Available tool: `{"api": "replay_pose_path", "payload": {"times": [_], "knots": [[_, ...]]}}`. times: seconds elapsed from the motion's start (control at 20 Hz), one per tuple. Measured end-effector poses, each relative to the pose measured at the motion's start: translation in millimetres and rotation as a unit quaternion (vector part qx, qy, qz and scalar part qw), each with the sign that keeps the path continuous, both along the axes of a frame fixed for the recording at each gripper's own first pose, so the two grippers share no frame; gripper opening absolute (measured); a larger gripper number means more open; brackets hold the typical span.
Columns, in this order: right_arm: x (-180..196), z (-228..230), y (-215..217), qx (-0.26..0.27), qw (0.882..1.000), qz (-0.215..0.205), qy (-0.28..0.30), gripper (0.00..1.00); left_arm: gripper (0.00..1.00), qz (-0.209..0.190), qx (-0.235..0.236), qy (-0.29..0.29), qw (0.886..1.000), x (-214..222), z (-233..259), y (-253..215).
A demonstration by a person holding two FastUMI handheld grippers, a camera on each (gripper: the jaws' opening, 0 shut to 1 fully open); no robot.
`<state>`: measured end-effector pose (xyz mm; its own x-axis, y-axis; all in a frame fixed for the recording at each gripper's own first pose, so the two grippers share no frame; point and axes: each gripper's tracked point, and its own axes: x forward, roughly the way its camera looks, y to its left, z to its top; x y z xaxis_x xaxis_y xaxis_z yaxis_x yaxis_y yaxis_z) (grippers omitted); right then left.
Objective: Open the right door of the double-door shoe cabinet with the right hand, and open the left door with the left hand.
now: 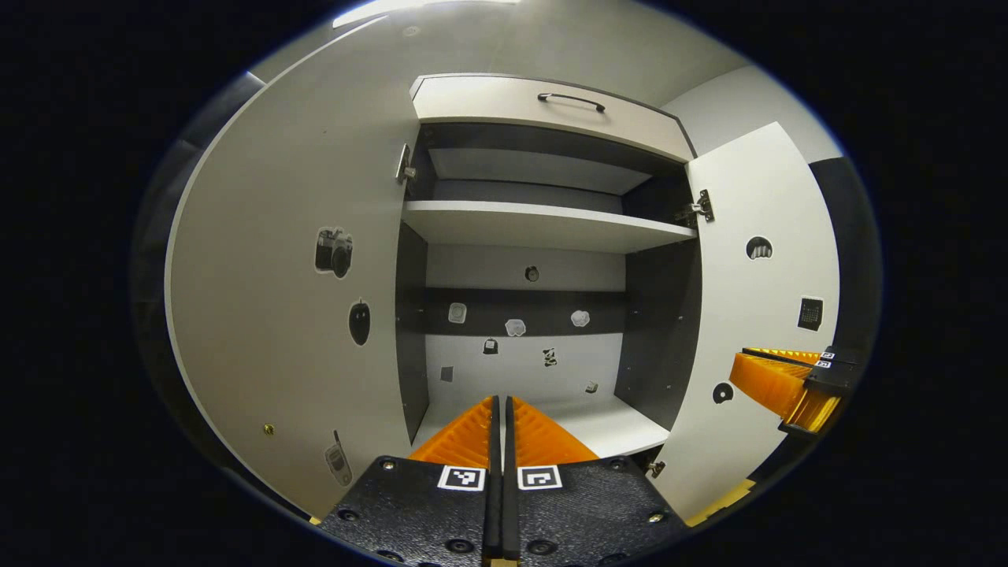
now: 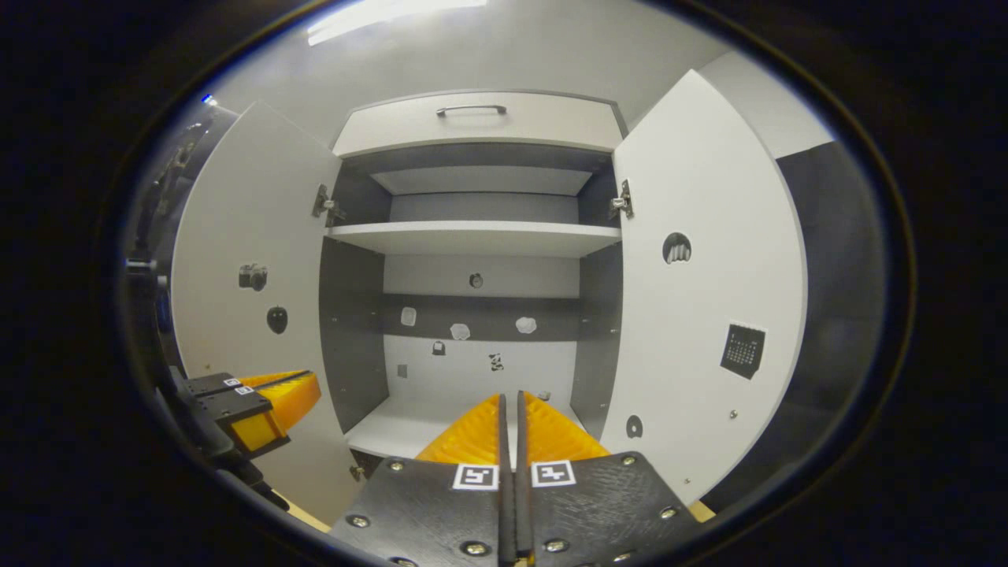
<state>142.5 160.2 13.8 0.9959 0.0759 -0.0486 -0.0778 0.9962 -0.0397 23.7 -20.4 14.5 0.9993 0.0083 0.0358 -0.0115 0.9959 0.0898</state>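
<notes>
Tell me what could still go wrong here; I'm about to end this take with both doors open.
1. The left door and right door stand wide open with neither gripper on them, so either may drift back toward closing.
2. The left gripper and right gripper are both shut and point into the cabinet above the bottom shelf; pushing forward could strike it.
3. Each gripper hangs close beside a door, so a sideways pull-back could clip a door edge.

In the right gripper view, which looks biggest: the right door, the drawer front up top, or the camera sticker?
1. Right door, though it is nearer the camera, which inflates it.
2. Drawer front.
3. Camera sticker, clearly smallest.
</notes>
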Motion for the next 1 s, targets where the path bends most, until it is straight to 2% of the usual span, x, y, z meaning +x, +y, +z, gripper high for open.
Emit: {"api": "replay_pose_path", "payload": {"times": [0.15,0.25,0.3,0.4,0.45,0.5,0.55,0.6,0.7,0.75,1.0], "knots": [[-0.9,1.3,0.1,0.002,1.000,-0.001,-0.001,0.02,0.02,-0.008,-0.001,-0.004,1.000,-1.7,1.9,-3.1],[-0.5,2.5,-0.5,0.004,1.000,-0.005,-0.004,0.05,0.14,-0.011,-0.006,-0.005,1.000,-3.3,3.0,-4.3],[-0.8,3.3,-1.7,0.004,1.000,-0.009,-0.005,0.06,0.25,-0.014,-0.009,-0.006,1.000,-2.6,3.5,-5.4],[-1.4,2.8,-1.8,0.003,1.000,-0.011,-0.004,0.11,0.35,-0.015,-0.009,-0.007,1.000,-3.0,3.3,-5.0],[-1.8,2.0,-1.8,0.003,1.000,-0.011,-0.003,0.16,0.34,-0.017,-0.009,-0.007,1.000,-3.2,3.8,-5.9],[-2.0,2.3,-1.0,0.004,1.000,-0.012,-0.002,0.18,0.42,-0.018,-0.008,-0.006,1.000,-3.8,3.4,-6.4],[-1.6,0.9,-0.8,0.004,1.000,-0.013,-0.001,0.34,0.51,-0.021,-0.009,-0.005,1.000,-4.0,3.0,-8.1],[-2.2,1.0,-0.5,0.005,1.000,-0.013,-0.001,0.45,0.62,-0.024,-0.009,-0.005,1.000,-3.8,2.5,-10.6],[-1.9,2.4,1.6,0.011,1.000,-0.009,-0.004,0.87,0.86,-0.027,-0.009,-0.008,1.000,-3.7,3.8,-12.5],[-1.2,3.9,1.5,0.013,1.000,-0.011,-0.005,1.00,0.95,-0.029,-0.005,-0.010,1.000,-5.8,4.3,-12.5],[-1.1,4.9,-5.1,0.017,0.999,-0.029,-0.007,1.00,0.96,-0.045,0.001,-0.018,0.999,-6.6,8.3,-17.2]]}}
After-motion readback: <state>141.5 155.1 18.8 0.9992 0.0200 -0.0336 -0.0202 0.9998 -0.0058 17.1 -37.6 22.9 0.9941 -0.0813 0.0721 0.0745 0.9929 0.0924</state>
